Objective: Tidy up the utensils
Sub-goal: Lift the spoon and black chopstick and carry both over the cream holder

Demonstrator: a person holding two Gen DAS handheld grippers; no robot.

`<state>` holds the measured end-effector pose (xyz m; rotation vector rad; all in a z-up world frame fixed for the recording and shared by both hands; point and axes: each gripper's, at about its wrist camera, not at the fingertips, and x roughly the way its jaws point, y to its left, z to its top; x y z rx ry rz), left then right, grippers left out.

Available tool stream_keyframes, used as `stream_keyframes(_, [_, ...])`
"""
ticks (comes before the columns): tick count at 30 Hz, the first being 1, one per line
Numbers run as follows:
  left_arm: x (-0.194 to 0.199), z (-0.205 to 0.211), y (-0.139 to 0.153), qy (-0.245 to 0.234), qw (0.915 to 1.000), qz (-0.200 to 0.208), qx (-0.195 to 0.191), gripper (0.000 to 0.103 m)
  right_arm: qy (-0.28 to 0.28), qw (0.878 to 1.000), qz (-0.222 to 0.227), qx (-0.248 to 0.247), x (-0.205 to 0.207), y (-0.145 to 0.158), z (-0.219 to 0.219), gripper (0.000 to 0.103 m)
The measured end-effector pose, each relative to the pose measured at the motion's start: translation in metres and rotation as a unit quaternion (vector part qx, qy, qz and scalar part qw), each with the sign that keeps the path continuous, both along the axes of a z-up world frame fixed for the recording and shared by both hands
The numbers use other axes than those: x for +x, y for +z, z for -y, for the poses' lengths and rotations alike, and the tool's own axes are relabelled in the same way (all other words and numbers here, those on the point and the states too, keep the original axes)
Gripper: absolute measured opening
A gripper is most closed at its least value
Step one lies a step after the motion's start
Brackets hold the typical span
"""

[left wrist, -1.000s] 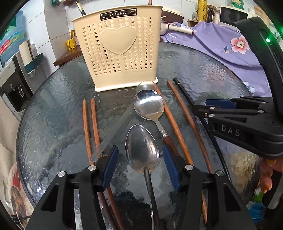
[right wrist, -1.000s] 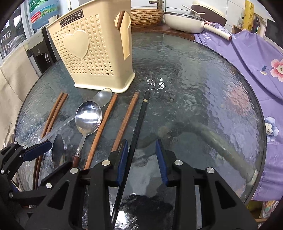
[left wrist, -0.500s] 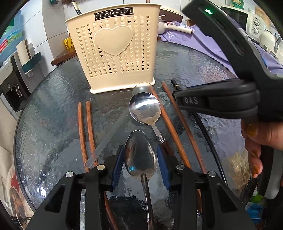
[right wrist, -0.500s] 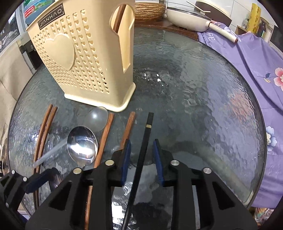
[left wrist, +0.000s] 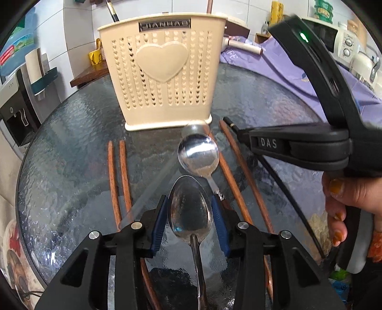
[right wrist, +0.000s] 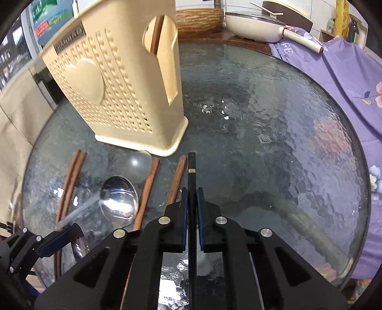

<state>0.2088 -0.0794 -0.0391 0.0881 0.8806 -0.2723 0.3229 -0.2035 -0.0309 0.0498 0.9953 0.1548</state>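
Note:
A cream perforated utensil holder (left wrist: 164,78) stands at the back of the round glass table; it also shows in the right wrist view (right wrist: 119,90). My left gripper (left wrist: 189,209) is shut on the bowl of a steel spoon (left wrist: 189,209). My right gripper (right wrist: 191,205) is shut on a black chopstick (right wrist: 191,164) that points toward the holder. A second steel spoon (left wrist: 198,155) with a brown handle, a clear plastic spoon (right wrist: 139,164) and several brown wooden chopsticks (left wrist: 119,171) lie on the glass.
The right gripper's body and the hand holding it (left wrist: 334,152) fill the right side of the left wrist view. A purple floral cloth (right wrist: 346,78) lies at the table's right edge. A pan (right wrist: 260,26) and a woven basket (right wrist: 199,20) stand behind the table.
My left gripper closed on the steel spoon's bowl. My right gripper closed on the black chopstick and moved forward toward the holder.

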Motion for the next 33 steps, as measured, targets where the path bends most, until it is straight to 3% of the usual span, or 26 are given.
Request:
stream_keyframes(10, [0.0,-0.009,0.034,-0.003,0.9983,0.044,-0.039,0.037,-0.004,0.996,0.066,0.054,-0.009,0.039,0.016,0.008])
stream_keyframes(20, [-0.017,-0.016,0.083,-0.009,0.9922,0.104,-0.068,0.037,0.015,0.983,0.153,0.101,-0.055,0.102,0.036,0.008])
stream_keyframes(33, [-0.028,-0.017,0.099,-0.017,0.9893,0.121,-0.079,0.036,0.039,0.976,0.173,0.128,-0.092,0.125,0.044,0.008])
